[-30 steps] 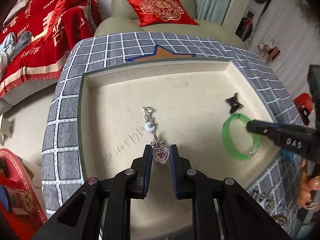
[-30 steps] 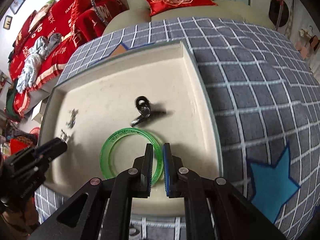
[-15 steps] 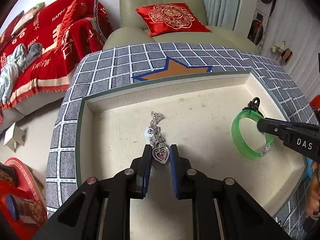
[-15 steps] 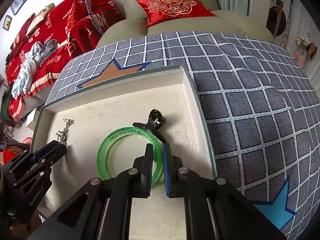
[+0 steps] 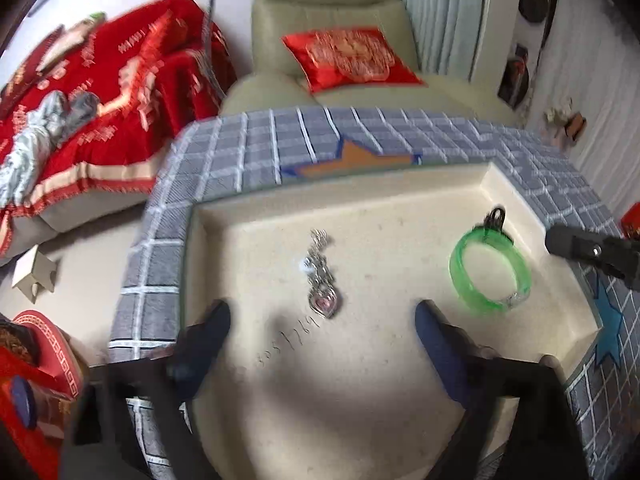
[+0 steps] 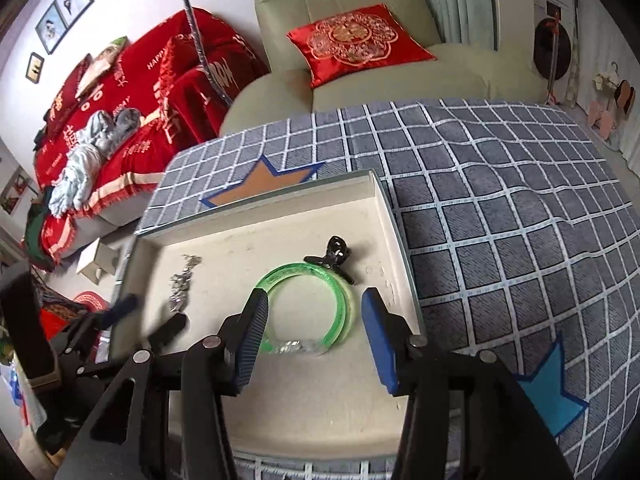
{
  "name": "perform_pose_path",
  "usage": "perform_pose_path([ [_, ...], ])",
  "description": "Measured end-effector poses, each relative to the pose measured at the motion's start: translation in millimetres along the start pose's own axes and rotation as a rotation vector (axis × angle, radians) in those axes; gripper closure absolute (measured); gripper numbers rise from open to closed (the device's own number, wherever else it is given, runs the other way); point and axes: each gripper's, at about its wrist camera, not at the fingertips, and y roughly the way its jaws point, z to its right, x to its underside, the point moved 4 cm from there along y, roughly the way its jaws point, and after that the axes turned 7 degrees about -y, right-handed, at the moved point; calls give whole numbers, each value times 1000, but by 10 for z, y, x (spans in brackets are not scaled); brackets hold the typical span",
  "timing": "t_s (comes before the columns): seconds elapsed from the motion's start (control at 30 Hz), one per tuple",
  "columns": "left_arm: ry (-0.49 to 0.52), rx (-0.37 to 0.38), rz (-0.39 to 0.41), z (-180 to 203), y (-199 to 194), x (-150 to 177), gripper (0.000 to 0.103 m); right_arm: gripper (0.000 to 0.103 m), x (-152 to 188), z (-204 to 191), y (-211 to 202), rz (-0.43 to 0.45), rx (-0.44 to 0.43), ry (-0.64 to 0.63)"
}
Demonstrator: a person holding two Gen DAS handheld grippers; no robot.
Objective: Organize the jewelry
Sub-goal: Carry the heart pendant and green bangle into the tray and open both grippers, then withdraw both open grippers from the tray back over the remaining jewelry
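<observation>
The shallow cream tray [image 6: 390, 216] holds a translucent green bangle [image 6: 310, 308], black hair claw [image 6: 334, 254] and silver heart-pendant chain [image 5: 322, 276]; both grippers' fingers [image 6: 250, 340] spread wide, empty.

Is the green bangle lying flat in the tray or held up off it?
Flat in the tray. The green bangle rests on the floor, and the right hand-held gripper is open around it, not touching.

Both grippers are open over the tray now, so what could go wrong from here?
The black hair clip touches the green bangle, so regrasping the bangle with the right gripper may drag the clip along. The silver heart chain lies loose in front of the open left gripper; a low sweep could snag it.
</observation>
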Motion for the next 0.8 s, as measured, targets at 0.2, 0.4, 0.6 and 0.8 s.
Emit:
perform_pose_path([
  [0.2, -15, 32, 23, -9, -254, 1, 0, 35, 102, -73, -256, 28, -37, 8],
  [0.4, -39, 66, 59, -140, -622, 124, 0, 15, 271, -166, -504, 66, -42, -27],
  [0.6, -92, 124, 16, -241, -837, 457, 0, 0, 551, -198, -788, 122, -16, -78],
  [0.8, -67, 109, -33, -217, -967, 887, 0, 0, 845, -143, -951, 100, -5, -67],
])
